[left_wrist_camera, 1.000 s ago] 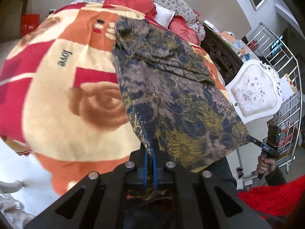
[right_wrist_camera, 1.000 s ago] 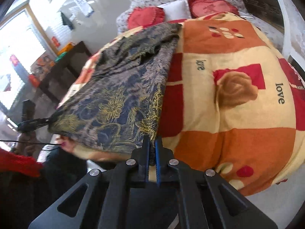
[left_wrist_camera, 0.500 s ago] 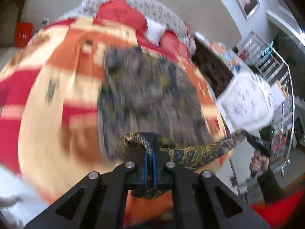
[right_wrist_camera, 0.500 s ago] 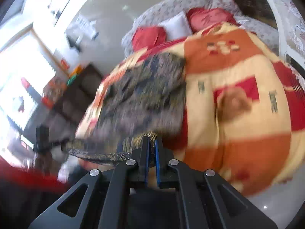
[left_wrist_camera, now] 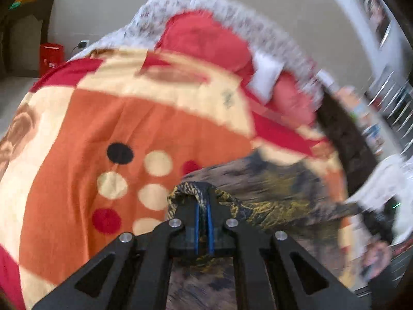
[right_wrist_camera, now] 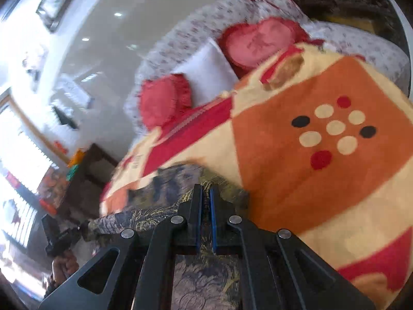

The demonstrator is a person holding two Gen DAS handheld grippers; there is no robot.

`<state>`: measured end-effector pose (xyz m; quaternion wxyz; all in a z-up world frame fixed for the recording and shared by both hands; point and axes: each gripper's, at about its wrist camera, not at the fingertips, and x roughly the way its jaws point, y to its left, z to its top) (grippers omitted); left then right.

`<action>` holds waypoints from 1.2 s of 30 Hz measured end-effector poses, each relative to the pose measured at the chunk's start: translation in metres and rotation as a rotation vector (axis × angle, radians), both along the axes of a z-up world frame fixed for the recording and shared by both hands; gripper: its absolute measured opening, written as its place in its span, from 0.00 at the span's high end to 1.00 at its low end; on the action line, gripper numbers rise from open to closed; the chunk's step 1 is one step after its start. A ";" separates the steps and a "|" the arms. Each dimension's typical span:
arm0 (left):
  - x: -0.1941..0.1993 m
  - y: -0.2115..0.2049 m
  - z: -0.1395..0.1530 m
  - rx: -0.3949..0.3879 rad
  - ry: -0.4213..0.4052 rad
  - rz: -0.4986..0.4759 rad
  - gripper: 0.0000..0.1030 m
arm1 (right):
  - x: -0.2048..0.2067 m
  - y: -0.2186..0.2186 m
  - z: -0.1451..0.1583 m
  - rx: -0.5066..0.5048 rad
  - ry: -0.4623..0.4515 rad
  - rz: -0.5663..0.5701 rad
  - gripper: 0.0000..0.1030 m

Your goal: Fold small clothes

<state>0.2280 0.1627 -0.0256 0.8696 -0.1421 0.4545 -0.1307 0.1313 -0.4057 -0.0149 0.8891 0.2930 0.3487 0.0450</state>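
Both tongs are clamped on the patterned garment: your left tongs [left_wrist_camera: 202, 206] pinch one bunched corner of the dark gold-and-blue cloth [left_wrist_camera: 278, 196], your right tongs [right_wrist_camera: 205, 201] another, its edge stretched between them above the orange, red and cream blanket [right_wrist_camera: 296, 180] on the bed

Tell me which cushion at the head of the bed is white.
The square cushion in the middle. It sits between two red frilled ones, the left and the larger right.
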 end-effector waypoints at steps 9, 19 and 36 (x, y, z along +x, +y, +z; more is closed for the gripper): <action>0.017 0.007 -0.003 0.025 0.052 -0.103 0.78 | 0.019 -0.014 -0.015 0.075 0.039 -0.057 0.73; -0.009 0.025 0.037 0.108 -0.134 0.076 0.27 | -0.017 0.036 0.018 -0.168 -0.048 0.110 0.66; 0.028 -0.088 0.005 0.390 -0.071 -0.075 0.84 | 0.097 0.145 -0.038 -0.509 0.337 0.251 0.67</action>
